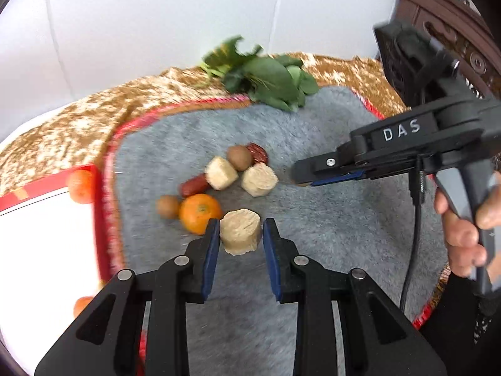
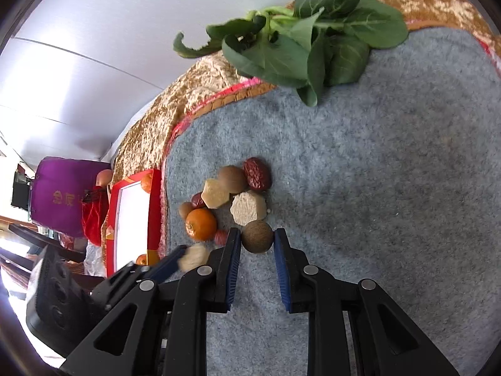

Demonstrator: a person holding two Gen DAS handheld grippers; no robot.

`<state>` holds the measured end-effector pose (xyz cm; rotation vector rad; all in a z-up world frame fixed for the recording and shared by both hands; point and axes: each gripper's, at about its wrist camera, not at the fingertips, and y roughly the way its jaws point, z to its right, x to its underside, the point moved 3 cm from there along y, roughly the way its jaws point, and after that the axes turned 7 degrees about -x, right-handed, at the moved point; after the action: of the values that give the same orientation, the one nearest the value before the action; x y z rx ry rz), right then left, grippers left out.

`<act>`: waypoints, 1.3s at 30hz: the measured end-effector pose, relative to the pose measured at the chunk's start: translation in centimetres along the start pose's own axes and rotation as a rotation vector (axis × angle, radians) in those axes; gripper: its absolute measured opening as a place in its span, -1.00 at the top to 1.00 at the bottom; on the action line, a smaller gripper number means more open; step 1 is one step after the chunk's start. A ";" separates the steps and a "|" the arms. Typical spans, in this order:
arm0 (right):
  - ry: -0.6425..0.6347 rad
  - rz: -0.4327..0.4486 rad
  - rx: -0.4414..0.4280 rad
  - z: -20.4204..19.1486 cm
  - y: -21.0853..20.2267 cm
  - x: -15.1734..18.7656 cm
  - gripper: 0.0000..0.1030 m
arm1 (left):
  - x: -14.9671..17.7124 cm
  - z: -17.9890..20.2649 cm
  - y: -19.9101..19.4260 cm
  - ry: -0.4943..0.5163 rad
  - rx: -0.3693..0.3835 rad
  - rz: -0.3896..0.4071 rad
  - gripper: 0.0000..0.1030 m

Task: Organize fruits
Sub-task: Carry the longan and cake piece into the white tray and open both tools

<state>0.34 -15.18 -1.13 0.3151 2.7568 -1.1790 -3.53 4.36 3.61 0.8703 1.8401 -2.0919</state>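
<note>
Clamping a pale cut cylinder between its blue pads, the left tool stood over the near-left part of the grey mat; whether the piece was clear of the mat could not be told. The right tool was closed on a round brown fruit at the near end of the pile.

Hidden or unclear: the left wrist view was motion-blurred, so small fruits lost detail. In that view the right tool appeared side-on and its catch was covered by its own jaws. A small red fruit was half concealed behind the right tool's left finger. In the right wrist view the left tool was a blur. The red tray was cut by the tool bodies; an orange sat at its far corner and another at its near end, partly covered.

Edges and room: the remaining pile, an orange, two pale blocks, brown fruits and a wrinkled red date, lay near the mat's left edge, just beside the tray. The leafy greens overhung the mat's far edge. The mat's right half lay open, bounded by a red trim and a gold cloth.
</note>
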 end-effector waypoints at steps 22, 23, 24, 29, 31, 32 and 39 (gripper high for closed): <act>-0.055 0.028 -0.120 -5.6 1.6 0.6 0.57 | 1.3 -10.9 -3.9 -0.292 -0.168 -0.004 0.51; -0.066 0.016 -0.128 -6.3 2.2 0.9 0.57 | 1.4 -11.2 -4.0 -0.299 -0.180 -0.006 0.51; -0.080 0.002 -0.139 -6.9 2.8 1.3 0.57 | 1.4 -11.5 -4.0 -0.302 -0.189 -0.006 0.51; -0.178 -0.081 -0.192 -11.4 6.2 4.2 0.57 | 1.7 -13.0 -4.3 -0.338 -0.214 -0.014 0.51; -0.218 -0.104 -0.213 -13.0 7.3 5.4 0.57 | 1.9 -13.7 -4.4 -0.358 -0.227 -0.018 0.51; -0.247 -0.119 -0.223 -14.0 7.9 6.3 0.57 | 2.0 -14.1 -4.5 -0.370 -0.232 -0.021 0.51; -0.386 -0.142 -0.249 -18.5 10.2 10.0 0.57 | 2.6 -17.3 -5.3 -0.446 -0.286 -0.021 0.51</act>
<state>-7.55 6.51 2.51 -0.1247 2.5690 -0.8036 -3.50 22.50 5.82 0.2870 1.8340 -1.7833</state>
